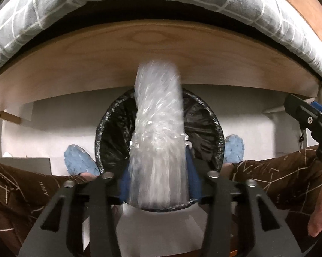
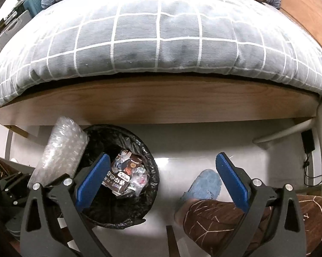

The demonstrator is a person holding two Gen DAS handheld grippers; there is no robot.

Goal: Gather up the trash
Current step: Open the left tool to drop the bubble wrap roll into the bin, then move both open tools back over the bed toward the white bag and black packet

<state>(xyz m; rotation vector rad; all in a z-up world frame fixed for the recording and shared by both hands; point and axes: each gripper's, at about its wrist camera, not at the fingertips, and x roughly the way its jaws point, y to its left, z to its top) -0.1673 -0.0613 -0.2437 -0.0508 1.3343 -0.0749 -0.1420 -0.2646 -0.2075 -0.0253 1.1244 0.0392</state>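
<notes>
Count on inspection. Grippers: two, the left gripper (image 1: 158, 171) and the right gripper (image 2: 161, 180). Bubble wrap rolls: one, the bubble wrap roll (image 1: 158, 128). Trash bins: one, the trash bin (image 2: 148, 194) with a single black liner. Printed snack packets (image 2: 123, 172) inside the bin: at least two; the exact number cannot be told among the crumpled wrappers. Blue slippers: two in the left wrist view, the near-left slipper (image 1: 78, 160) and the other slipper (image 1: 234, 147). Beds: one, the bed (image 2: 161, 42).
</notes>
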